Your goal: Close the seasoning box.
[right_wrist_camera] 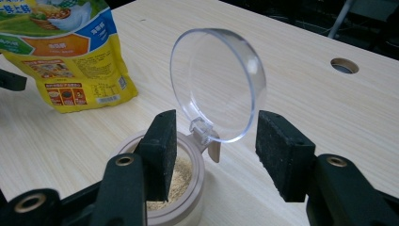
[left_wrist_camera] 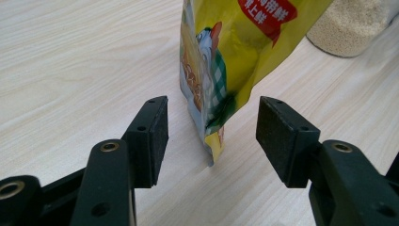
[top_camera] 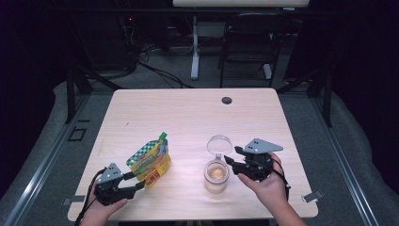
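Clear hinged lid (right_wrist_camera: 219,92) stands flipped up on the jar (top_camera: 216,177), lower centre of the desk (top_camera: 188,113). We hold both grippers wide, gripping nothing: left gripper (left_wrist_camera: 211,136) straddling the yellow pouch (top_camera: 150,161), right gripper (right_wrist_camera: 212,153) at the jar. Pouring remains, we judge.

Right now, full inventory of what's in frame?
pouch: 1, yellow with green checks and green cap, upright at table's front left, its edge between the left jaws, untouched
jar: 1, clear, tan granules inside, front centre-right
lid: 1, clear, hinged open, standing up behind the jar's mouth
table: 1, pale wood, grommet hole near far edge
chair: 1, black, beyond table
left gripper: 1, black, jaws open
right gripper: 1, black, jaws open above the jar
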Demonstrator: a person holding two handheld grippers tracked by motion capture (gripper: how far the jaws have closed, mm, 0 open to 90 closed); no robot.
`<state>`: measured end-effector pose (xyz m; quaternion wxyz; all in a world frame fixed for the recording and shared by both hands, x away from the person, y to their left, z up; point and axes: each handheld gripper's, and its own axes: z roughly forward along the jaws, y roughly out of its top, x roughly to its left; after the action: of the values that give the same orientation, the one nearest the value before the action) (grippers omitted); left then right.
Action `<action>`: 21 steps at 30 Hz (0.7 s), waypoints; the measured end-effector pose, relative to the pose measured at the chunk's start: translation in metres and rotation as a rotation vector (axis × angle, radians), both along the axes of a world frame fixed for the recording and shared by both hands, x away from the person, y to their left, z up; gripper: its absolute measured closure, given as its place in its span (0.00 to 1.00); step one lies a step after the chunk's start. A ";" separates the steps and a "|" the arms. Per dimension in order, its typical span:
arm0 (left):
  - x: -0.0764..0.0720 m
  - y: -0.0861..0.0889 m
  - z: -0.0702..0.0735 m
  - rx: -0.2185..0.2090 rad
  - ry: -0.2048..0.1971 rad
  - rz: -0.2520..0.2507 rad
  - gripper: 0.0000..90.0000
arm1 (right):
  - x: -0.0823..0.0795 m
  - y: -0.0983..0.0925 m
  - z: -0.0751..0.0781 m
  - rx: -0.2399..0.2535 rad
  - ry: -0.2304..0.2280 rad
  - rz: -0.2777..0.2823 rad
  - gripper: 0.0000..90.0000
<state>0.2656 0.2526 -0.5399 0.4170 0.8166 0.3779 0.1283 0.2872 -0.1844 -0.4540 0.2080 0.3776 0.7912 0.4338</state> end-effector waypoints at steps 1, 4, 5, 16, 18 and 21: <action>0.000 0.000 0.000 -0.002 0.000 0.000 0.49 | 0.002 0.000 0.002 -0.003 -0.001 0.000 0.53; 0.000 0.000 0.000 -0.001 -0.004 -0.005 0.49 | 0.007 0.000 0.007 -0.017 -0.001 -0.002 0.52; 0.000 -0.001 0.000 -0.001 -0.002 -0.004 0.49 | 0.009 -0.001 0.008 -0.016 -0.002 -0.002 0.52; -0.001 -0.002 0.000 -0.009 -0.006 -0.006 0.49 | 0.029 -0.005 0.012 -0.011 0.023 -0.023 0.50; 0.000 -0.002 0.000 -0.007 -0.007 -0.008 0.49 | 0.031 -0.004 0.011 -0.010 0.022 -0.021 0.50; 0.000 -0.002 0.000 -0.012 -0.008 -0.008 0.49 | 0.035 -0.001 0.010 -0.009 0.029 -0.012 0.50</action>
<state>0.2654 0.2510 -0.5396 0.4240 0.8149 0.3738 0.1277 0.3225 -0.1857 -0.4439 0.2010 0.3874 0.7939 0.4235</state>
